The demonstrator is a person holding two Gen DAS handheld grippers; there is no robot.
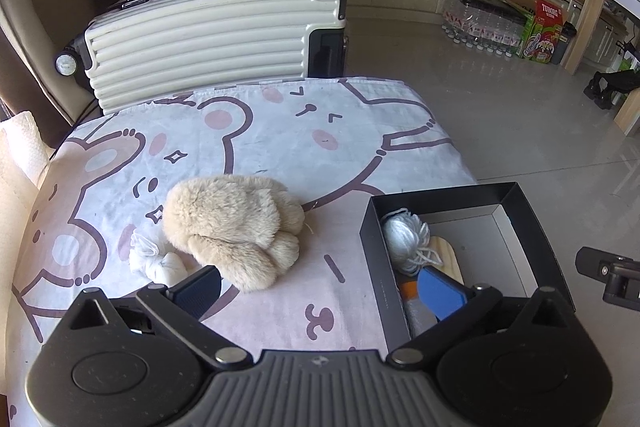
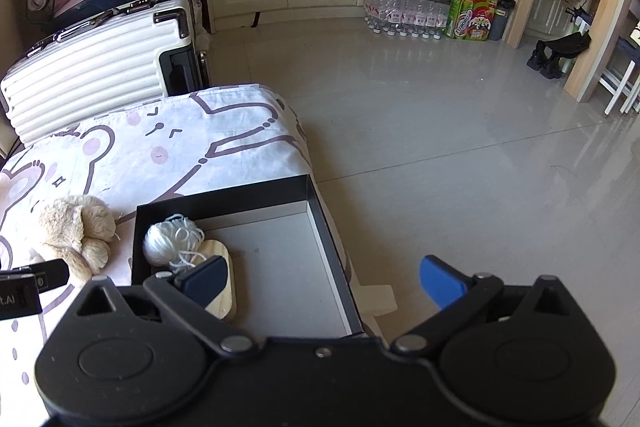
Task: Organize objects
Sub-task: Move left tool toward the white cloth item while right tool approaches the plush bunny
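Starting from the left, a small white knotted bundle (image 1: 157, 263) lies on the cartoon-print cloth (image 1: 280, 131) of the worktop, just ahead of the left tool's (image 1: 320, 291) left finger and touching the beige plush toy (image 1: 234, 223). The plush is just in front of this tool, a little to the left of its middle line. The left tool is wide open and holds nothing.

I judge the step in hand is to take the plush and put it into the black box (image 1: 532, 223), which stands ahead and to the right of the left tool. For a good grasp, the tool should shift a little to the left so that both fingers go around the thick body, not only one soft paw. It should close slowly, because the fur is soft and can slip. It is better to keep away from the white bundle, or it may be dragged along.

In the box, a ball of white yarn (image 2: 168, 241) and a light wooden piece (image 2: 222, 279) take the left part. The right part, in front of the right tool (image 2: 320, 281), is free, so the plush fits there.

The right tool is also wide open and empty, above the near edge of the box.
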